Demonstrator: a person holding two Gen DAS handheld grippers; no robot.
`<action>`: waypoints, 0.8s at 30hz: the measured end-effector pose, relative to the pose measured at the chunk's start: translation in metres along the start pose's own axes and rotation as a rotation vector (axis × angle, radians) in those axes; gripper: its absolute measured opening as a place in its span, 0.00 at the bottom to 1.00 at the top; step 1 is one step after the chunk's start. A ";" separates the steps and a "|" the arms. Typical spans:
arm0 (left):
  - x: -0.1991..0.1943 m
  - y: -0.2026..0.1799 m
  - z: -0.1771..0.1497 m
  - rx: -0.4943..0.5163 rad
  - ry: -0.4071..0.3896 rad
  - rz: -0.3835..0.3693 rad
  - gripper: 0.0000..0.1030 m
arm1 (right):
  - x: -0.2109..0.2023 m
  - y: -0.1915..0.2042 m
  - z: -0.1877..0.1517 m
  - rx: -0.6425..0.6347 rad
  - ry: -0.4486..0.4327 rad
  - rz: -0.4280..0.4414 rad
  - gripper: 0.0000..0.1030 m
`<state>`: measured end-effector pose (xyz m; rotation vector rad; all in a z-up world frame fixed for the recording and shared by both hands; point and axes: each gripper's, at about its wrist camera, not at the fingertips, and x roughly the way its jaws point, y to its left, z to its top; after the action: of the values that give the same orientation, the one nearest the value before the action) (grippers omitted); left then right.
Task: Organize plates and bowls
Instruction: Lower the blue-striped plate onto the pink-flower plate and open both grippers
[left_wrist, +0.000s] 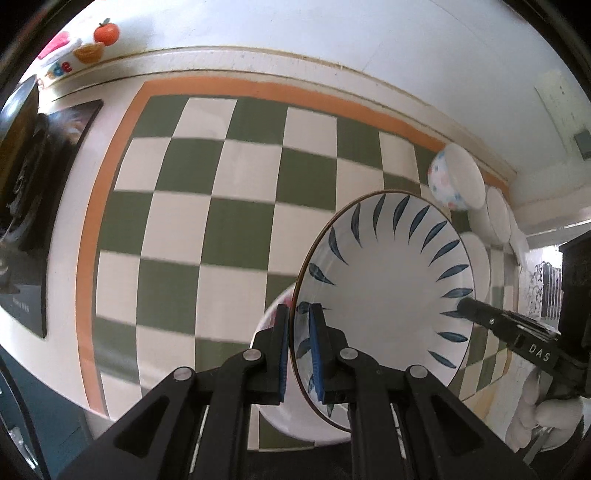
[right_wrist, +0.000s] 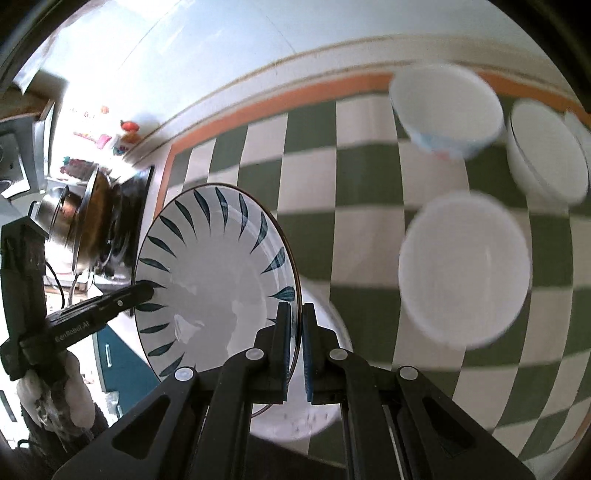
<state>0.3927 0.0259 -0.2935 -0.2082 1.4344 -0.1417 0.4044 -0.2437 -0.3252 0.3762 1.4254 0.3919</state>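
Two grippers are on one plate (left_wrist: 388, 288) here, each pinching an opposite edge of the rim. It's glossy white ceramic, round and shallow, with dark blue leaf strokes fanning round the inside and a thin dark line along the edge. The left gripper (left_wrist: 298, 350) has its blue-padded jaws clamped on the near rim; the right gripper (right_wrist: 294, 350) is clamped on the far side the same way. The plate is held clear above the bench (left_wrist: 88, 155), tilted, with another white dish (right_wrist: 317, 406) just under it.

The bench is covered by a flat mat (left_wrist: 221, 177) of green and cream checks with an orange border. Off to the side sit a few bowls: a speckled one (left_wrist: 448, 177) with pastel dots on the outside, plain white ones (right_wrist: 546, 155) next to it, and a bigger white bowl (right_wrist: 465, 269), blurry. A shiny steel pot (right_wrist: 85, 221) stands past the mat's other end. White gloved hand (left_wrist: 543, 413) on the handle.
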 end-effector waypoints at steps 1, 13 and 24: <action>0.000 0.000 -0.007 0.000 -0.001 0.005 0.08 | 0.002 0.000 -0.006 -0.004 0.005 0.002 0.07; 0.035 0.005 -0.046 -0.011 0.056 0.031 0.08 | 0.034 -0.018 -0.061 -0.001 0.057 -0.004 0.07; 0.069 0.006 -0.051 -0.023 0.105 0.064 0.09 | 0.061 -0.027 -0.061 0.001 0.085 -0.035 0.07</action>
<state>0.3509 0.0137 -0.3677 -0.1759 1.5457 -0.0843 0.3511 -0.2377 -0.3980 0.3383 1.5131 0.3820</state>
